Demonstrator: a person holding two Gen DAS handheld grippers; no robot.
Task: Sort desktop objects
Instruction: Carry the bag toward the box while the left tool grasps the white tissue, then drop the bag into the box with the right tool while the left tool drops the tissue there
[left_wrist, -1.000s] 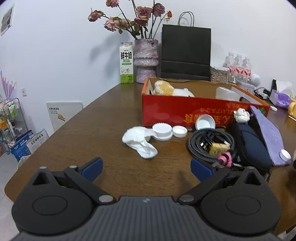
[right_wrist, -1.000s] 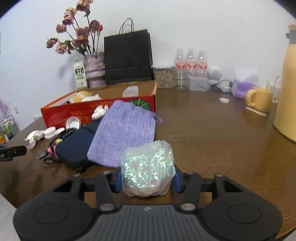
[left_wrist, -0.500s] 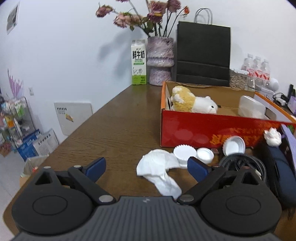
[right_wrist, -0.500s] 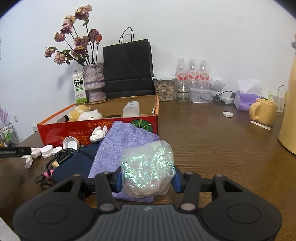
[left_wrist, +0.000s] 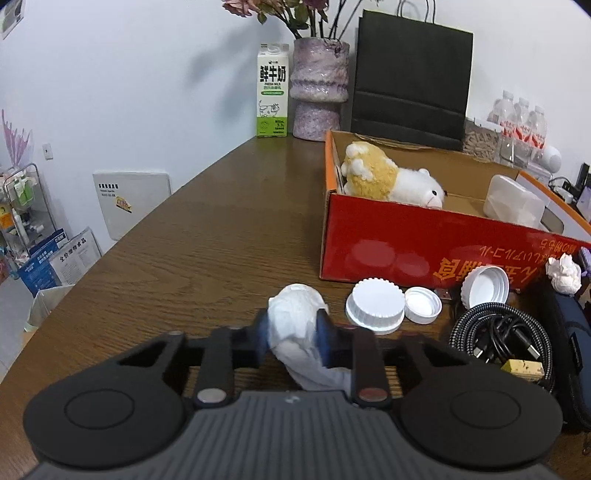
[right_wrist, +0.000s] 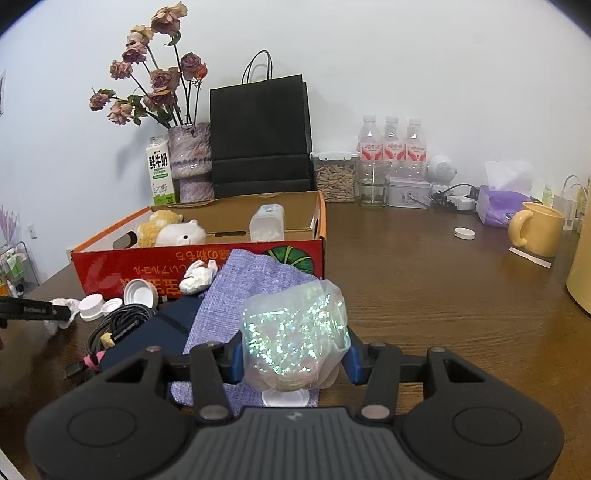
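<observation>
Nearest, left gripper (left_wrist: 291, 334): fingers closing on the crumpled white tissue (left_wrist: 295, 325), which a second ago lay free on the bench (left_wrist: 166, 258) ahead of wide-spread fingers; tissue now pinched between the blue pads (left_wrist: 324, 334), its tail trailing down toward the camera. Likely meaning for the task: pickup of the tissue under way, lift not yet begun.

Nearest, right gripper (right_wrist: 293, 356): fingers clenched on a clear bag of iridescent shreds (right_wrist: 295, 332), grip unchanged over the last second, bag held above the purple cloth pouch (right_wrist: 258, 288).

Just right of the tissue: two white lids (left_wrist: 375, 302) flat on the bench, a third lid (left_wrist: 484, 286) tipped against the box; beyond these to the right, a coiled black cable (left_wrist: 498, 339) and a dark blue case (left_wrist: 569, 339).

Middle distance: red cardboard box (left_wrist: 424, 251), open, holding a plush toy (left_wrist: 391, 177) at its left end and a translucent plastic container (left_wrist: 513, 201) toward the right. Probable destination for sorted items, though not certain from these views.

Far, against the wall: milk carton (left_wrist: 272, 90), vase (left_wrist: 319, 88) of dried flowers, black paper bag (left_wrist: 410, 74), water bottles (left_wrist: 522, 122).
</observation>
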